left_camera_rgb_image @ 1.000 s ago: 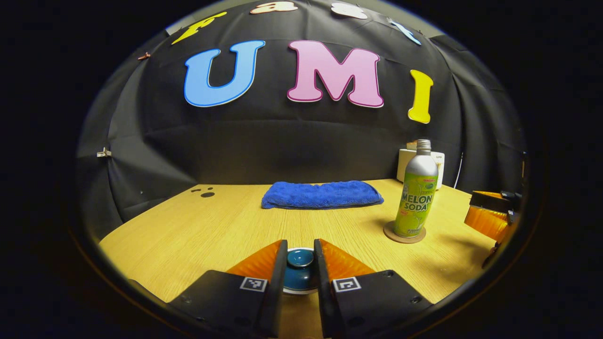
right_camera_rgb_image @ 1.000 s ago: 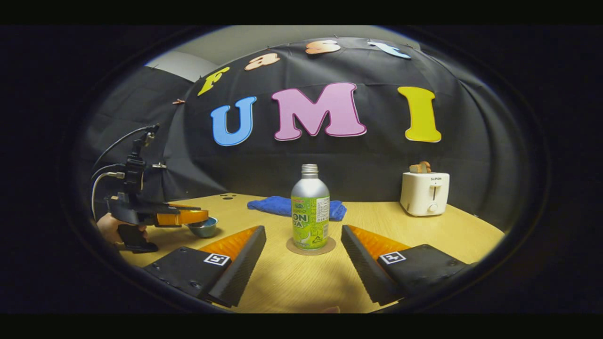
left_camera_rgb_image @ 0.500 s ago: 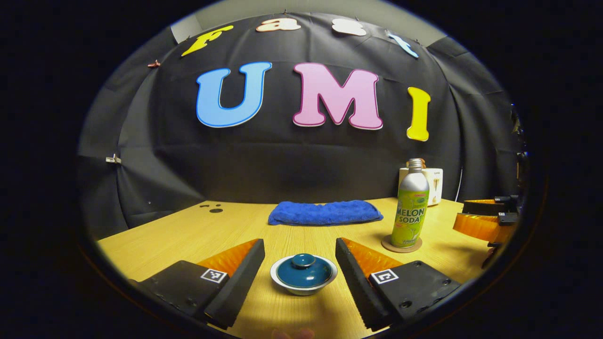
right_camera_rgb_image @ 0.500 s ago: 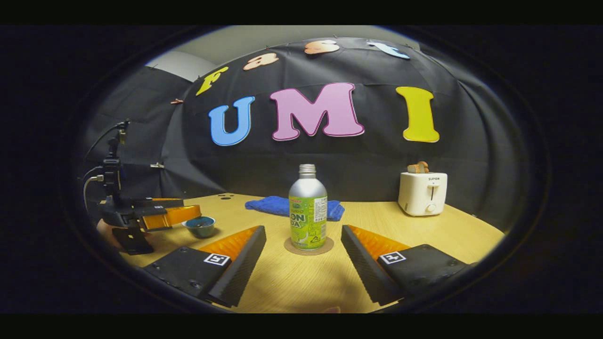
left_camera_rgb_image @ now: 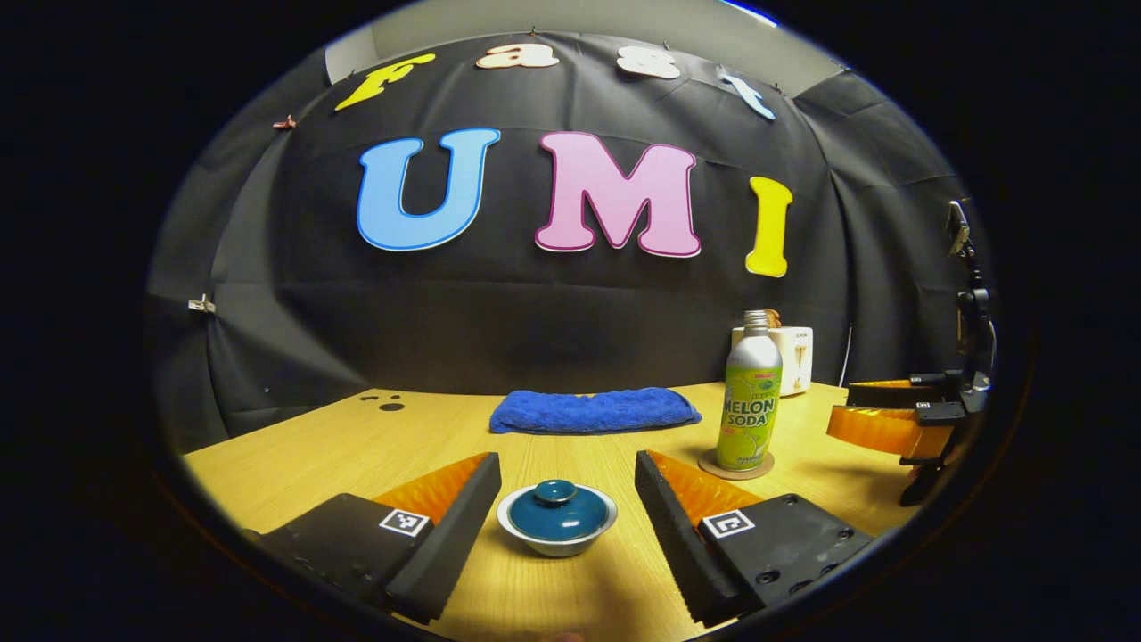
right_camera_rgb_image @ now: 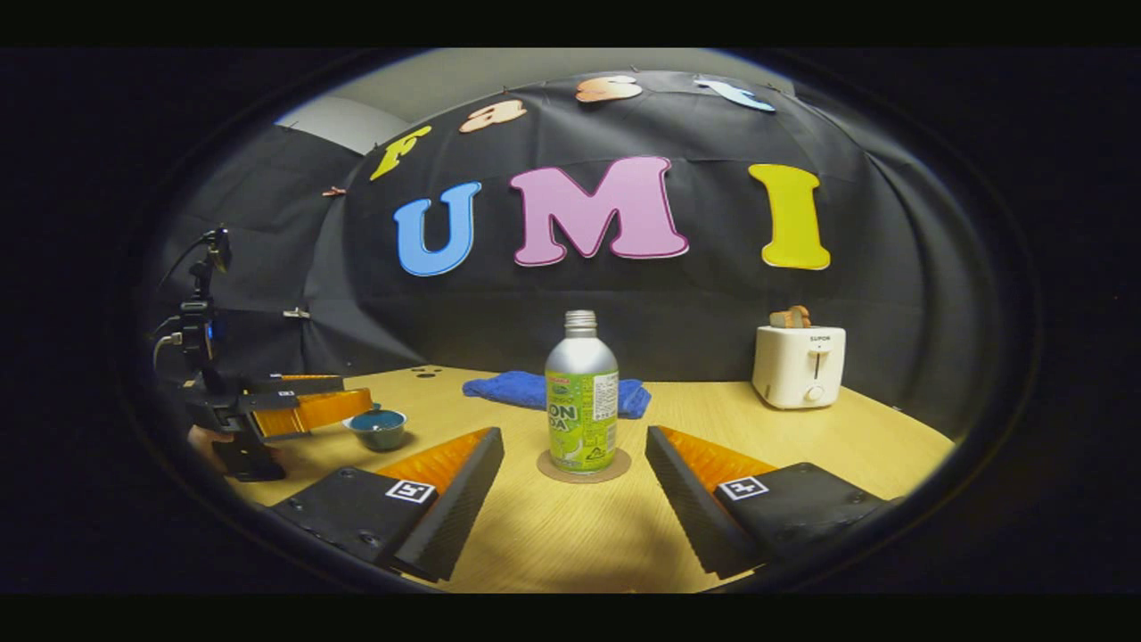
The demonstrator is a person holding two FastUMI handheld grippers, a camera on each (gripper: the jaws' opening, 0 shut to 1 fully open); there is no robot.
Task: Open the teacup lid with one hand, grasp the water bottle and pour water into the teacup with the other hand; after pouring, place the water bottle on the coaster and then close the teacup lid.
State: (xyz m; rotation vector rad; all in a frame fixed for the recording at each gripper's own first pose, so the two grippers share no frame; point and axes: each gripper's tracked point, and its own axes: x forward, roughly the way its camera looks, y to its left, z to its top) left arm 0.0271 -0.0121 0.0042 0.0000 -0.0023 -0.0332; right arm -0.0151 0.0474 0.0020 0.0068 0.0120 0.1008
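Left gripper view, nearest plane: the left gripper (left_camera_rgb_image: 564, 464) has its two fingers spread wide, each carrying a small square black-and-white marker. Between them, touching neither, sits the teacup (left_camera_rgb_image: 557, 528), a pale bowl on the wooden table (left_camera_rgb_image: 294, 450), with its dark teal lid (left_camera_rgb_image: 557, 510) seated on the rim, knob upward.

Middle plane: to the right of the teacup and farther back, the water bottle (left_camera_rgb_image: 750, 393) stands upright on a round coaster (left_camera_rgb_image: 736, 465). It is a silver metal bottle with a threaded neck and a green label whose large letters spell the name of a melon soda; the smaller print is too fine to make out. At the right edge the right gripper (left_camera_rgb_image: 882, 419) appears side-on above the table.

Far plane: a folded blue towel (left_camera_rgb_image: 595, 410) lies flat near the table's rear edge, and a white toaster (left_camera_rgb_image: 791, 357) stands partly hidden behind the bottle.

Right gripper view: the right gripper (right_camera_rgb_image: 575, 446) likewise has its fingers spread apart, with the water bottle (right_camera_rgb_image: 582, 406) and coaster (right_camera_rgb_image: 584, 465) centred just beyond the tips and untouched. At the left, the left gripper (right_camera_rgb_image: 307, 406) hovers beside the teacup (right_camera_rgb_image: 377, 429). The toaster (right_camera_rgb_image: 800, 364) at rear right bears a short brand word above its lever, too small to confirm.
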